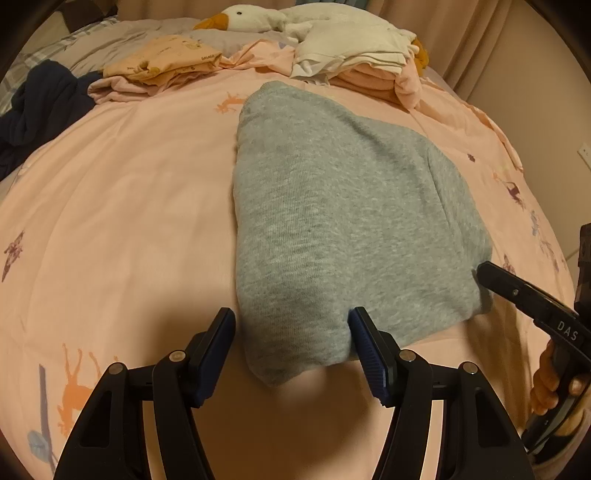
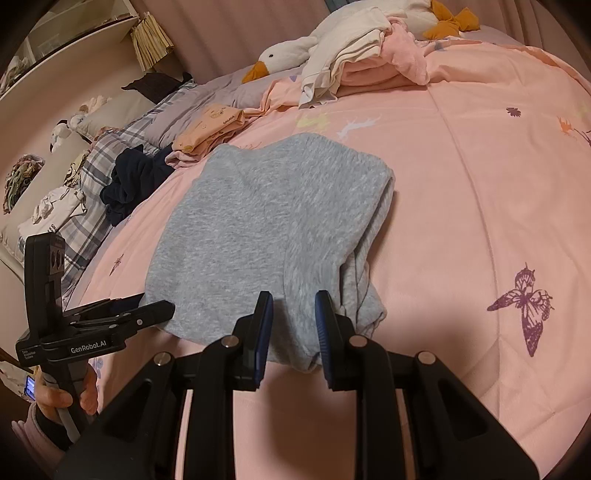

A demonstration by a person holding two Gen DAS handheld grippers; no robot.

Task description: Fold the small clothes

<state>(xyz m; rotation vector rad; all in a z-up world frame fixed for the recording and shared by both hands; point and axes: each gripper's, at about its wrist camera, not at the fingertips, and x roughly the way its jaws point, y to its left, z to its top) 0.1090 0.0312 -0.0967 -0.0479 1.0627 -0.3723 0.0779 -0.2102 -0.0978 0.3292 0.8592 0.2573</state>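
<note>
A grey knit garment (image 1: pixel 332 221) lies folded on the pink bed cover (image 1: pixel 129 221); it also shows in the right wrist view (image 2: pixel 258 229). My left gripper (image 1: pixel 291 332) is open, its jaws wide apart on either side of the garment's near left corner, which lies between them. My right gripper (image 2: pixel 293 321) is open with a narrower gap, and the garment's near right corner lies between its jaws. The right gripper also shows in the left wrist view (image 1: pixel 487 273) at the garment's right corner. The left gripper shows in the right wrist view (image 2: pixel 162 308) at the garment's left corner.
Folded orange clothes (image 1: pixel 166 62), a white and pink pile (image 1: pixel 354 62) and a dark navy garment (image 1: pixel 40 107) lie at the far side of the bed. A plush goose (image 1: pixel 251 16) lies behind them. Pillows and shelves (image 2: pixel 55 74) stand on the left.
</note>
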